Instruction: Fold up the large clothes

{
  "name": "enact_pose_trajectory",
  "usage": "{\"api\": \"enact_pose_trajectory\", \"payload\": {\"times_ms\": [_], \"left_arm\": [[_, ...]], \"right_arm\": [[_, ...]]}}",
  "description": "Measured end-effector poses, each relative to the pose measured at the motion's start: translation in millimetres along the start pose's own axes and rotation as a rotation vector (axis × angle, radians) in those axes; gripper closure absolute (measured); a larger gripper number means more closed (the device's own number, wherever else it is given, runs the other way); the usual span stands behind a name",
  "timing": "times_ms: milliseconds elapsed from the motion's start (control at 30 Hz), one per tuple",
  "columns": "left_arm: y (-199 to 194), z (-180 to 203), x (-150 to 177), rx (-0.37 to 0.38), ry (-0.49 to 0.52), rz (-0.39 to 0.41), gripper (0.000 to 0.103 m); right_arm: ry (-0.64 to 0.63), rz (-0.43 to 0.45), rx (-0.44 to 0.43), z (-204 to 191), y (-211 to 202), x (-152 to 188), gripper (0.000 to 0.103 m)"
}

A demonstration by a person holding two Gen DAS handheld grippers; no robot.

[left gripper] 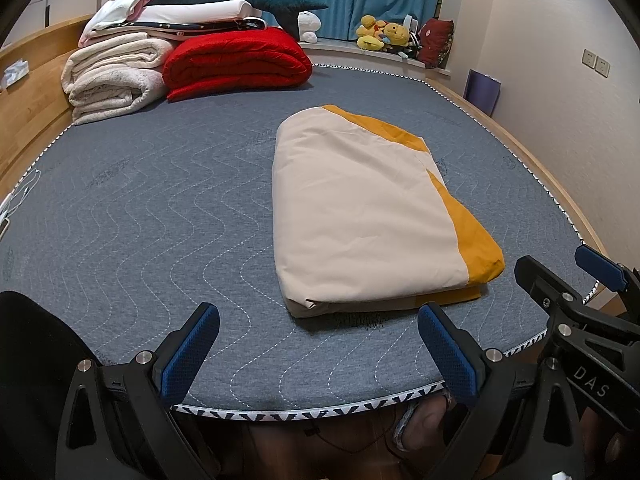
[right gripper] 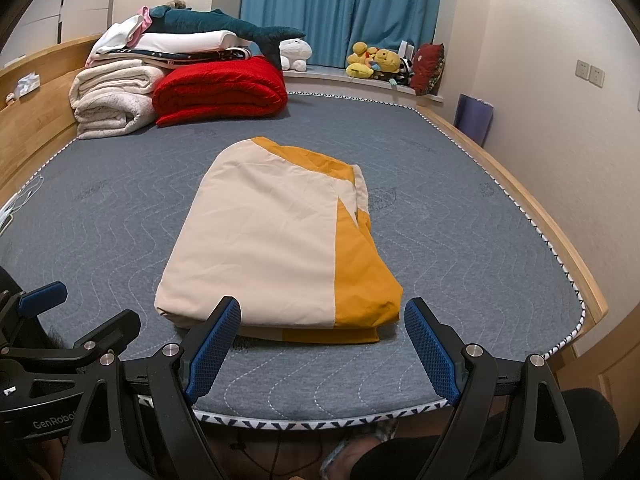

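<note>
Both tools spread wide and holding nothing: left gripper [left gripper: 318, 354] hovering over the near edge of the mattress [left gripper: 140, 208], right gripper [right gripper: 324, 350] just beside it on the right, also at the near edge, its blue pads [right gripper: 214, 346] bare. Straight ahead of the right gripper, close beyond the fingertips, the folded beige-and-mustard cover [right gripper: 276, 248]; from the left gripper, ahead but off toward the right. Nearer, then, to the right gripper, which faces the short near end almost squarely. Lying flat on the mattress as a thick oblong bundle, long axis running near to far, slightly slanted with the far end leaning left. Mustard band along the right long side, beige across the top and left, layered edges showing at the near end. Probably close to finished; any further fold likely near end over far, across that long axis. Far left corner stacked with red quilt [right gripper: 220, 92] and white blankets [right gripper: 114, 100], well apart.
</note>
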State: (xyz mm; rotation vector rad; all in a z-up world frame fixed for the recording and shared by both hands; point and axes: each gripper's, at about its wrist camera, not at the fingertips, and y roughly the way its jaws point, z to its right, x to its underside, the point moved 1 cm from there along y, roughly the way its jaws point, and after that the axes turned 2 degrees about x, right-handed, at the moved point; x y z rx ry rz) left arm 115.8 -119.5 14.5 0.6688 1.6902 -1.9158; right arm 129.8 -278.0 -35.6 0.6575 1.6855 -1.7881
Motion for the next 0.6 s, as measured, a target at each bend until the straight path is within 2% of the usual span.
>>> {"api": "enact_pose_trajectory", "payload": {"times_ms": [600], "left_arm": [[0.6, 0.4, 0.8, 0.011, 0.002, 0.002, 0.004]], "right_arm": [[0.001, -0.001, 0.001, -1.3, 0.3, 0.4, 0.018]]}}
